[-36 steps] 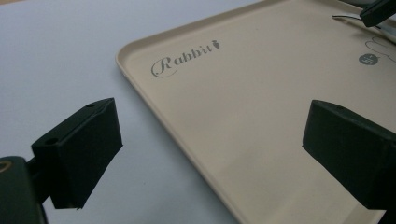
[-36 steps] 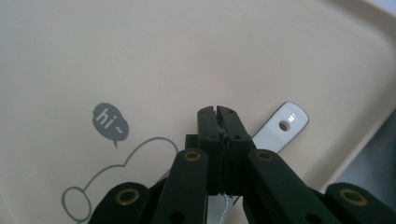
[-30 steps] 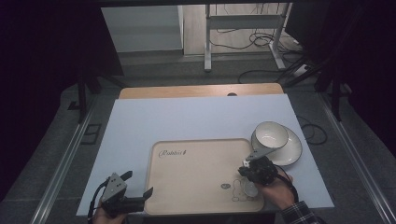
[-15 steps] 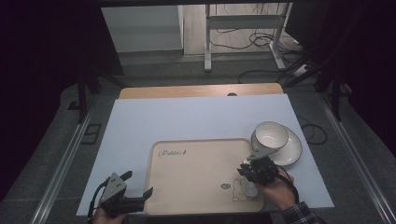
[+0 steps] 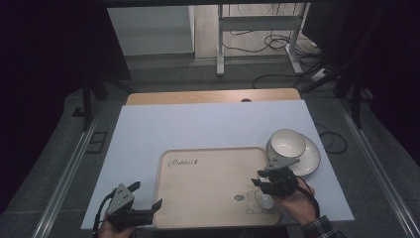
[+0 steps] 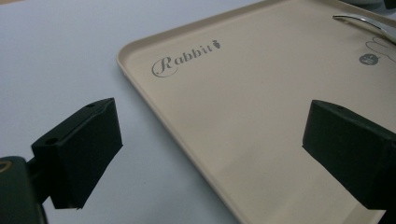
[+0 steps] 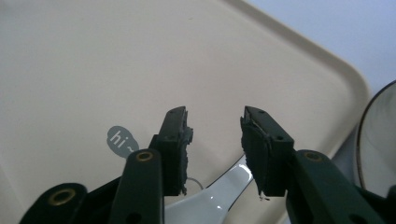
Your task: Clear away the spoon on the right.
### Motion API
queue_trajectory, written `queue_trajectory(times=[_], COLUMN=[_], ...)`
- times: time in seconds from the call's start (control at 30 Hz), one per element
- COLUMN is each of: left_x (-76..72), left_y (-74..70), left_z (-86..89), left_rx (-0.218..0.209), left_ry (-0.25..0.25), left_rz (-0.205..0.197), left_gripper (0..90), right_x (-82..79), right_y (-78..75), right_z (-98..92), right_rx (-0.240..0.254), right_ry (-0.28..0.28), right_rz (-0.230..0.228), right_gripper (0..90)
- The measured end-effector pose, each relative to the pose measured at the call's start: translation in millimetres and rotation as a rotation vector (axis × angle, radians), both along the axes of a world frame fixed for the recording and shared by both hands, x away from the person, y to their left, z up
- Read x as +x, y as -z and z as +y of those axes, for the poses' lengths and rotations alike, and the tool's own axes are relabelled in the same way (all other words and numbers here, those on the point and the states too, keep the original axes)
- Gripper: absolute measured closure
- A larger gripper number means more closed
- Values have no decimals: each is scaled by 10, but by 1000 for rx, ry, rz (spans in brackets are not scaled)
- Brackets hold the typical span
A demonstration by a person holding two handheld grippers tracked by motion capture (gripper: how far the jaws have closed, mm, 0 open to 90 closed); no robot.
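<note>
Lower left of the high view, the left gripper point(image 5: 148, 201) sits with jaws spread wide across the tray's point(image 5: 208, 173) left edge, gripping nothing. Lower right, the right gripper point(image 5: 257, 182) has just been opening, jaws parted above the white spoon point(image 7: 219, 189), which lies on the tray beside the bowl point(image 5: 287, 143).
</note>
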State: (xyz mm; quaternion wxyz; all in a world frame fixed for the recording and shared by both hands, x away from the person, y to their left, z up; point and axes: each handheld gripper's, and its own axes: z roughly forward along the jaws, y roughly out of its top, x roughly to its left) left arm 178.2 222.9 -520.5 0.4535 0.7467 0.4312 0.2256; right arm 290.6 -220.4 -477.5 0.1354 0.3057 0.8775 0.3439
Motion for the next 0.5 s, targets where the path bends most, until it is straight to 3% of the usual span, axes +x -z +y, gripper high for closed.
queue_trajectory(times=[0.5], left_x=[-3], left_y=[1], left_z=[-1], left_rx=[-3], left_ry=[-2], left_rz=[2], left_gripper=[42], right_x=[-69], right_y=[-42], right_z=[-92], right_rx=[12], right_ry=[18], right_rz=[-27], right_gripper=[428])
